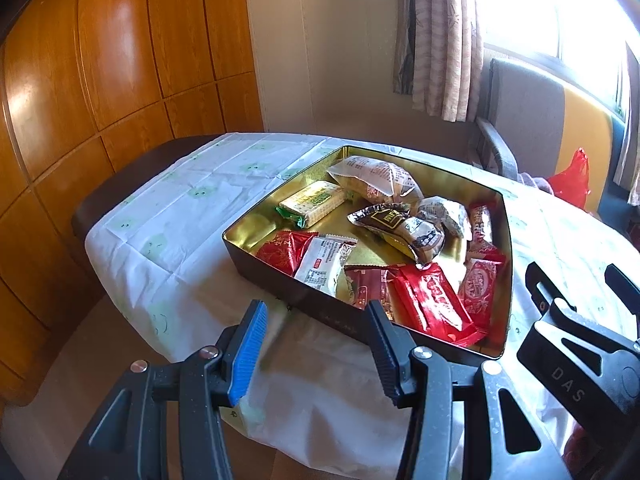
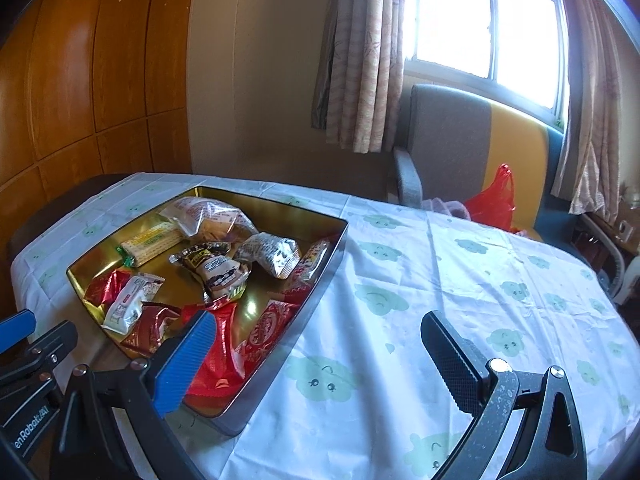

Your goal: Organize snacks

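Observation:
A dark tin with a gold inside (image 1: 256,224) (image 2: 320,292) sits on the clothed table and holds several wrapped snacks: red packets (image 1: 436,304) (image 2: 264,332), a green-edged cracker pack (image 1: 312,202) (image 2: 150,242), a brown pack (image 1: 404,228) (image 2: 216,268) and clear bags (image 1: 376,174) (image 2: 208,214). My left gripper (image 1: 316,344) stands open at the tin's near wall, nothing between its fingers. My right gripper (image 2: 316,354) stands open over the tin's right near corner, empty; its blue finger (image 2: 184,364) overlaps the red packets. The right gripper also shows at the left wrist view's right edge (image 1: 580,296).
A white cloth with green cloud prints (image 2: 460,280) covers the table, bare to the right of the tin. A grey and yellow chair (image 2: 460,140) with a red plastic bag (image 2: 494,200) stands behind, under the curtained window. Wooden panelling (image 1: 100,80) fills the left.

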Tool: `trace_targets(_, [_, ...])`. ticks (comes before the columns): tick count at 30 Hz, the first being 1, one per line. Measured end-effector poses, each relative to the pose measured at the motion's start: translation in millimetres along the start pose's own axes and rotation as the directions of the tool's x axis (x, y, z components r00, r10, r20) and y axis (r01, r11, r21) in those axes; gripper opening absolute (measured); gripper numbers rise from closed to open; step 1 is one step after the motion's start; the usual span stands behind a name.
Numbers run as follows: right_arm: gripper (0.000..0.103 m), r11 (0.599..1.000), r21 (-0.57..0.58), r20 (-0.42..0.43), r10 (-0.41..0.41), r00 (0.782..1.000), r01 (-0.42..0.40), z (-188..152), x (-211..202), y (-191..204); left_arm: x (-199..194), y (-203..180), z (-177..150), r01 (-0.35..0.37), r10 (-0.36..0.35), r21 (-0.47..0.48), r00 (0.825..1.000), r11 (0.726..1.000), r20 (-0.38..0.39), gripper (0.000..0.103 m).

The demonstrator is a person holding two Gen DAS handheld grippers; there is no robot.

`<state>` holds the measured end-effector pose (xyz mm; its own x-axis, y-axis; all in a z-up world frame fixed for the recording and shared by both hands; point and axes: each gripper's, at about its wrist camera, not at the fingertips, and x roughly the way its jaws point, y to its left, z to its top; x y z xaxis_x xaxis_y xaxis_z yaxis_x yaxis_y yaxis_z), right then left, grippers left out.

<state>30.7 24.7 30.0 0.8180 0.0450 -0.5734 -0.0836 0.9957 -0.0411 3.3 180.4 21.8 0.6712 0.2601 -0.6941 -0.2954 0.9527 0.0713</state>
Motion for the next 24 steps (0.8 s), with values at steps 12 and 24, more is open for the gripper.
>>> trace_targets(12, [0.103, 1.000, 0.002, 0.007, 0.013, 1.000, -0.013, 0.8, -2.4, 0.6, -1.4, -1.3, -0.1, 0.020, -0.020, 0.005, 1.000, 1.000, 0.004, 0.051])
trace_targets(24, [0.103, 1.000, -0.001, 0.016, 0.019, 1.000, -0.019, 1.2, -3.7, 1.9, 2.0, -5.4, -1.8, 0.031, -0.031, 0.023, 0.999, 0.999, -0.019, 0.051])
